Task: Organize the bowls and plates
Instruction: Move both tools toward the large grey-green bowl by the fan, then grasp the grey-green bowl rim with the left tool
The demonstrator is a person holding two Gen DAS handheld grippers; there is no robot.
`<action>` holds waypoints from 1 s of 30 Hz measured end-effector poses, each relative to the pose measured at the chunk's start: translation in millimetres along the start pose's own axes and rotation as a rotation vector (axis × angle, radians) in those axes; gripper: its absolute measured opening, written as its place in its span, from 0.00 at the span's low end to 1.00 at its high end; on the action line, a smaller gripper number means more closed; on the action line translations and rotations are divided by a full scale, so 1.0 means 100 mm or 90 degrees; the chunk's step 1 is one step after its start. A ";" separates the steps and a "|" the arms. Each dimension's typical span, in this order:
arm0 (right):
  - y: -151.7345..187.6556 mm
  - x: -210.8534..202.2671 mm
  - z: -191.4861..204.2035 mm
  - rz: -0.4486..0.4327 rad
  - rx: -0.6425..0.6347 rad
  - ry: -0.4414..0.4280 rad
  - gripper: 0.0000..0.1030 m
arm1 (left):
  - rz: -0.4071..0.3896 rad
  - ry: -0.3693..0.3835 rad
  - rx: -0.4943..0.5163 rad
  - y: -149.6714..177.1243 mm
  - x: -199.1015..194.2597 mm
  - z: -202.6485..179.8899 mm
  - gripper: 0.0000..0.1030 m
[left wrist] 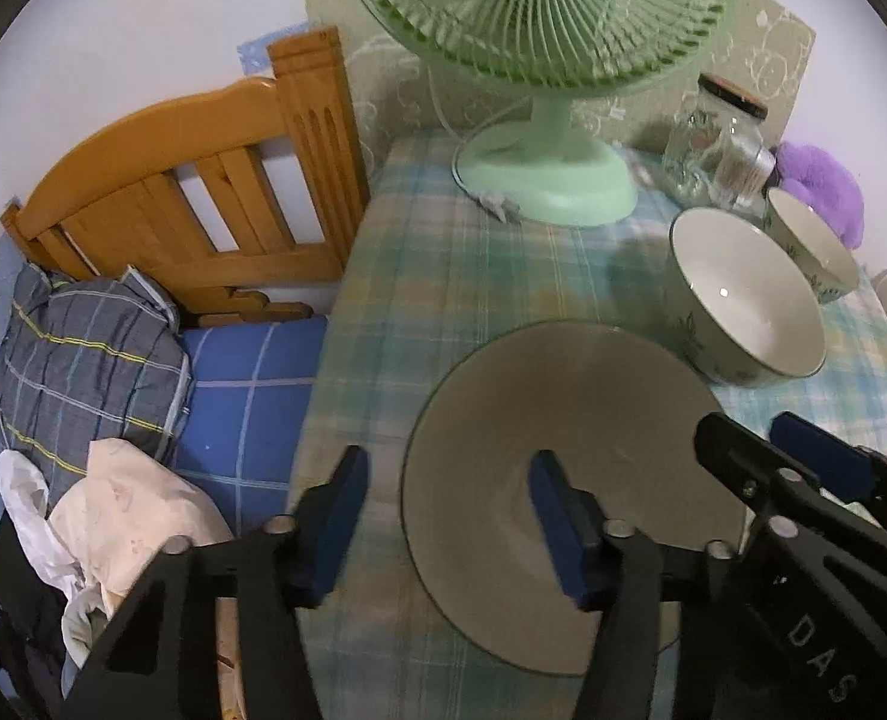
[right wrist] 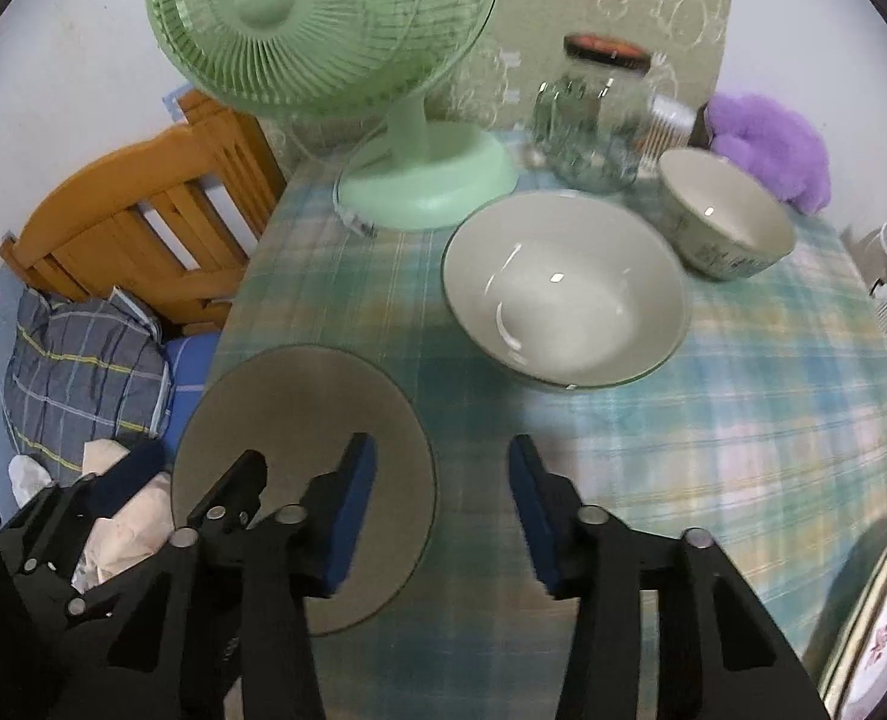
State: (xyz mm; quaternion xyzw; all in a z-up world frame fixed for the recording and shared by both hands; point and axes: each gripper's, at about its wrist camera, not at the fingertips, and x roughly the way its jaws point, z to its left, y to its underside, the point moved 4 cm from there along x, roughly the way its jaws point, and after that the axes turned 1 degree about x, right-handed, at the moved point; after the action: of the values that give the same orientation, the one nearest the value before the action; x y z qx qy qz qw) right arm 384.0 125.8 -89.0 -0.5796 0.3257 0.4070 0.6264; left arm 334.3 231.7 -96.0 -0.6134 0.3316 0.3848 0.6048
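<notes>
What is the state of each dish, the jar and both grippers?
Plate: flat on tablecloth, empty.
Large bowl: upright, empty.
Small bowl: upright, empty.
Glass jar: upright, lid on.
Left gripper: open, holding nothing.
Right gripper: open, holding nothing.

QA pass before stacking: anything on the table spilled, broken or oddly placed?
Nothing spilled or visibly broken. One oddity: the plate sits at the table's left edge, beside the bed, rim possibly overhanging. The big bowl and small bowl stand upright. Both tools are open.
</notes>
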 end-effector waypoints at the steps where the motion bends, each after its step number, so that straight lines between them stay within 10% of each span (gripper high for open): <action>1: 0.01 0.04 0.01 0.003 0.001 -0.003 0.42 | 0.000 -0.003 -0.003 0.01 0.02 0.00 0.38; 11: 0.01 0.23 0.12 0.008 -0.012 0.022 0.17 | 0.002 -0.014 0.008 -0.01 0.12 0.00 0.26; 30: 0.22 -0.10 -0.03 0.020 -0.001 0.044 0.17 | 0.013 0.017 0.035 0.19 -0.17 -0.17 0.26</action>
State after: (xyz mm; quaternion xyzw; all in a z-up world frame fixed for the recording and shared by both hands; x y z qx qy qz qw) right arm 360.1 121.1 -90.3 -0.5885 0.3560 0.3970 0.6078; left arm 311.0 212.5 -90.6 -0.5985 0.3564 0.3735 0.6126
